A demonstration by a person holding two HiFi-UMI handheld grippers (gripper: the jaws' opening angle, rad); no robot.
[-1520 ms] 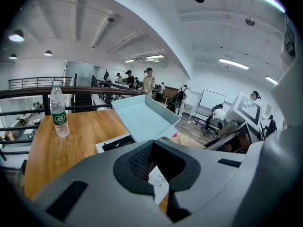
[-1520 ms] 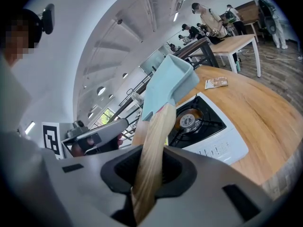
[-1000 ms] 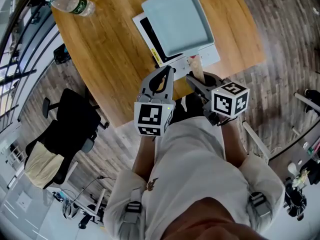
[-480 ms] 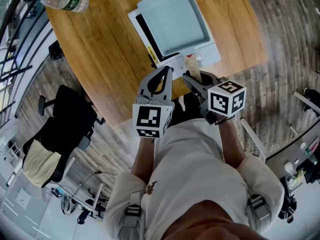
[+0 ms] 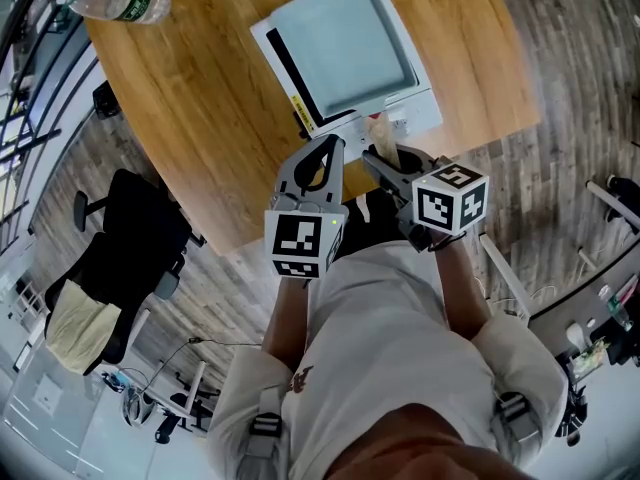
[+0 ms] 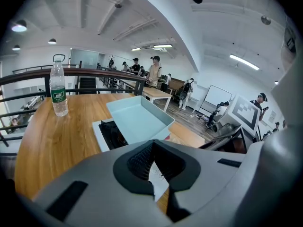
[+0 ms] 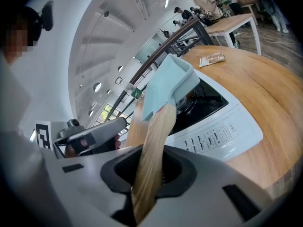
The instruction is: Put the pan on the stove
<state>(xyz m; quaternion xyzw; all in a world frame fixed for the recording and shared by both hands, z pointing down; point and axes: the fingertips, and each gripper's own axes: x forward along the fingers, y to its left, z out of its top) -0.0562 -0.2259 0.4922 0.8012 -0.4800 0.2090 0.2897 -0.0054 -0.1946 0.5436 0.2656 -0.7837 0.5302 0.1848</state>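
Right gripper view: right gripper [image 7: 148,170] was clamped on pan [image 7: 164,85] handle [image 7: 152,141], pan over stove [image 7: 222,126] near table [image 7: 267,96] edge; left gripper [image 6: 152,149] closed, empty.

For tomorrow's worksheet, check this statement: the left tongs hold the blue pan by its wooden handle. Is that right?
No. It is the right tongs that hold the blue pan by its wooden handle, as the right gripper view shows.

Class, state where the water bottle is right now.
Head view, top left: the water bottle stands near the wooden table's far left edge, well left of the pan.
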